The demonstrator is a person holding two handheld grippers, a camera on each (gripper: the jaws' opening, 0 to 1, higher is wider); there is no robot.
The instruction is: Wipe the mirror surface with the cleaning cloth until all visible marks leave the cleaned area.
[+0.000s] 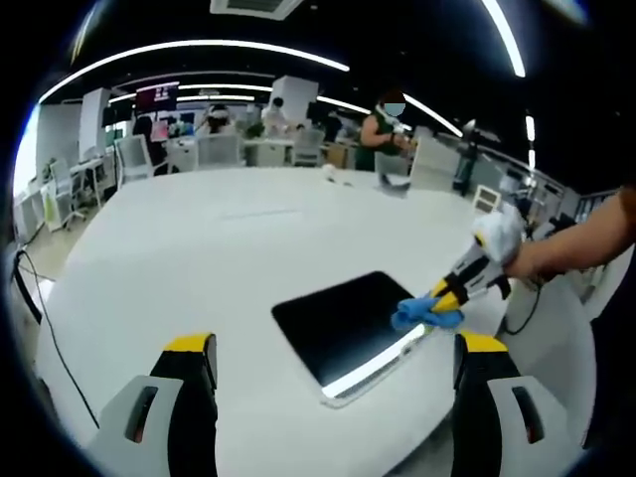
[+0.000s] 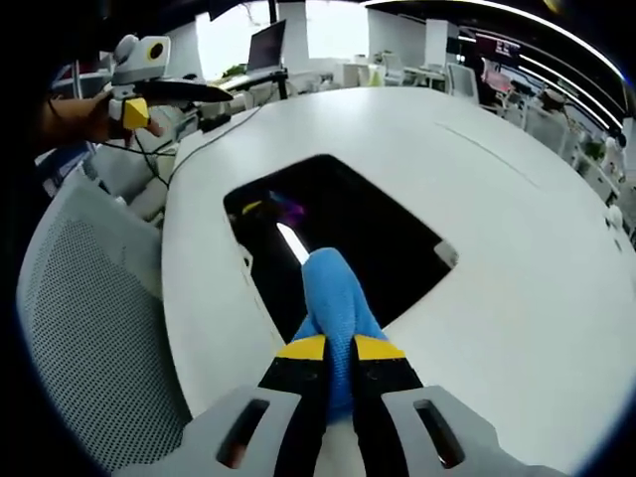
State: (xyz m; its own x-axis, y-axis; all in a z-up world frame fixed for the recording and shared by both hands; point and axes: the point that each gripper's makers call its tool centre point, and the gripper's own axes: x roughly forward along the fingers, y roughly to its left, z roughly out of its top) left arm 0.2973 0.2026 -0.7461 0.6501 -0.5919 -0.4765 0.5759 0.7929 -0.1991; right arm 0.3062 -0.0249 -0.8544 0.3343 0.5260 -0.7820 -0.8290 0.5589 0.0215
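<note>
A dark rectangular mirror (image 1: pixel 343 323) lies flat on the white table (image 1: pixel 219 248). My right gripper (image 1: pixel 447 296) comes in from the right, shut on a blue cleaning cloth (image 1: pixel 425 314) that presses on the mirror's right edge. In the right gripper view that cloth (image 2: pixel 333 293) sticks out between the shut jaws of the right gripper (image 2: pixel 338 348) onto the near part of the mirror (image 2: pixel 368 224), which reflects a ceiling light. My left gripper (image 1: pixel 336 350) hovers open over the table, just short of the mirror, with nothing between its jaws. It shows again as the left gripper (image 2: pixel 189 91) at the table's far left.
A grey mesh chair (image 2: pixel 84 318) stands close to the table edge beside the mirror. Cables (image 1: pixel 45 318) hang off the table's left side. Desks, chairs and people (image 1: pixel 383 129) fill the room behind. A hand (image 1: pixel 542 258) holds the right gripper.
</note>
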